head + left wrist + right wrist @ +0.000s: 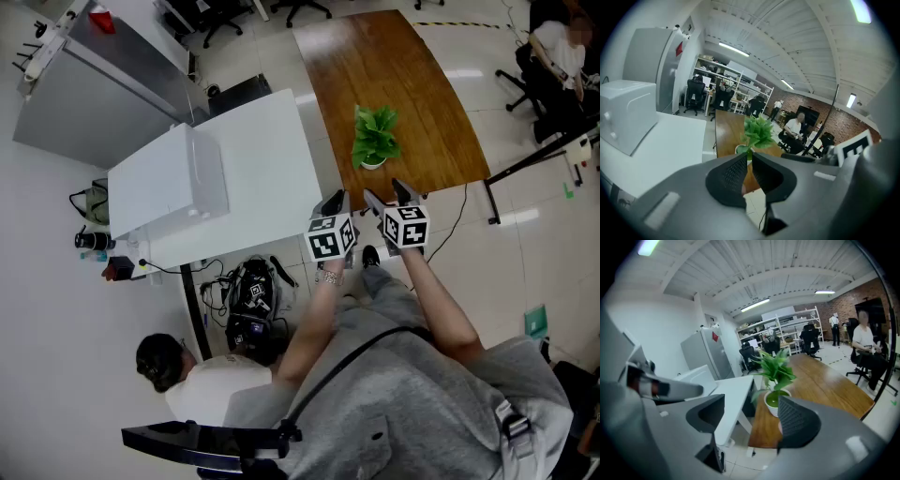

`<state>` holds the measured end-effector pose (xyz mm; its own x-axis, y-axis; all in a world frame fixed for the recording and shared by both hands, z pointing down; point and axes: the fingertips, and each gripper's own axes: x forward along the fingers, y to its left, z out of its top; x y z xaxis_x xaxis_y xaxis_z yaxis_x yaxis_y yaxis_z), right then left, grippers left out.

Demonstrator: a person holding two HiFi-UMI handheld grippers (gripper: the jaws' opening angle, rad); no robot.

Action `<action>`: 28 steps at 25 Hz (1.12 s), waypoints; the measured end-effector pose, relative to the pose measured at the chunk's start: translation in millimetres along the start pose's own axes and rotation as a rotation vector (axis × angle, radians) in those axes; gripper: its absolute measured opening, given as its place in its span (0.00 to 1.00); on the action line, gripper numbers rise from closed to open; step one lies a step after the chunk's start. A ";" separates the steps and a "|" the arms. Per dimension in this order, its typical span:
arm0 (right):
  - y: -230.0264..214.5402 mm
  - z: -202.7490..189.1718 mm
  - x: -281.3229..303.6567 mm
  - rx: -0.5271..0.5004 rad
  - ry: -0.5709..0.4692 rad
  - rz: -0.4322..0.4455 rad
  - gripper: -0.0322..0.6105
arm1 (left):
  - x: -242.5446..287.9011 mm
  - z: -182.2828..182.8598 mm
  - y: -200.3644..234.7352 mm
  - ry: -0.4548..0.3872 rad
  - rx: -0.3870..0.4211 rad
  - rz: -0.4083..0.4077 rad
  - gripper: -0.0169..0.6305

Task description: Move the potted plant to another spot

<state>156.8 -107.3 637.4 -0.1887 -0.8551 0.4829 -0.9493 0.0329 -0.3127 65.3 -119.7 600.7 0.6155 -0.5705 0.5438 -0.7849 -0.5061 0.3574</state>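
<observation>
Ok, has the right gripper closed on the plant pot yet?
No, the right gripper has its jaws apart, and the pot sits untouched ahead on the wooden table.

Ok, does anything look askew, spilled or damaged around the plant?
Nothing stands out. The potted plant stands upright on the wooden table, near the end closest to the person, and no soil or water shows around the pot in any view.

Potted plant showing green leaves over a white pot, table displaying brown wood grain, desk gleaming plain white, left gripper and right gripper wearing black-and-white square-marker cubes, sweatshirt showing grey.
</observation>
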 end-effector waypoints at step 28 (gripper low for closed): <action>-109.8 -29.7 209.4 -0.341 0.148 -0.168 0.92 | 78.0 0.3 69.3 0.127 -0.126 0.014 0.09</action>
<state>214.1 -274.6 797.1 -0.0343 -0.7805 0.6242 -0.9943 0.0897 0.0575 59.0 -199.6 667.7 0.5966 -0.4865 0.6383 -0.8011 -0.4088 0.4372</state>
